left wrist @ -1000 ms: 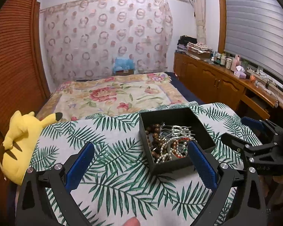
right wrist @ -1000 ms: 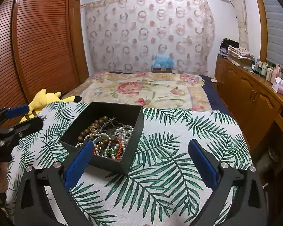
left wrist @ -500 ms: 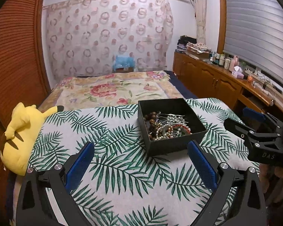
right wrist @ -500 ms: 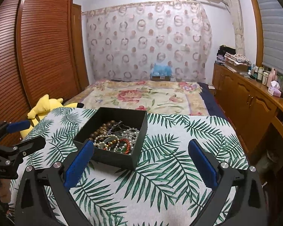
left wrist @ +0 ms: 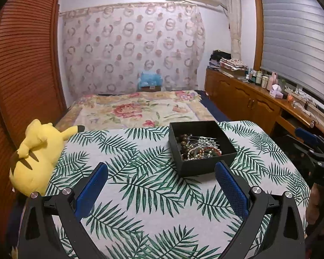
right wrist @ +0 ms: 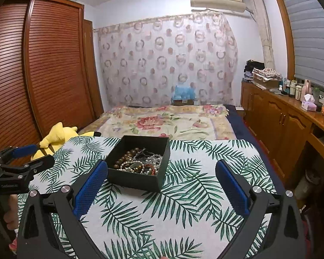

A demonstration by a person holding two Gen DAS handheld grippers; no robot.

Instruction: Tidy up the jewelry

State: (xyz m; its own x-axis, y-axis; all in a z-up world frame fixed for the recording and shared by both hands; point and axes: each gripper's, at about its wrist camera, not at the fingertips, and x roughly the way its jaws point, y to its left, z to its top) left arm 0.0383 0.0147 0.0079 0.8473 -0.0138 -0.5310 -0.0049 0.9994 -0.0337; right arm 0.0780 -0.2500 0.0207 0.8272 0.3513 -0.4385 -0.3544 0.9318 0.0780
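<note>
Our left gripper (left wrist: 161,179) and right gripper (right wrist: 161,178) stand spread, empty; tangled jewelry (right wrist: 138,164) could drag out of the box (right wrist: 140,180) together.

Tangled jewelry (left wrist: 198,149) pieces indistinguishable in the black box (left wrist: 207,168); right tongs (left wrist: 313,144) half cropped.

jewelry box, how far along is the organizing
Done: nothing visibly sorted; the jewelry lies tangled in the black box on the palm-print cloth. In hand: nothing; left gripper and right gripper are open and empty. Left: all the sorting.
</note>
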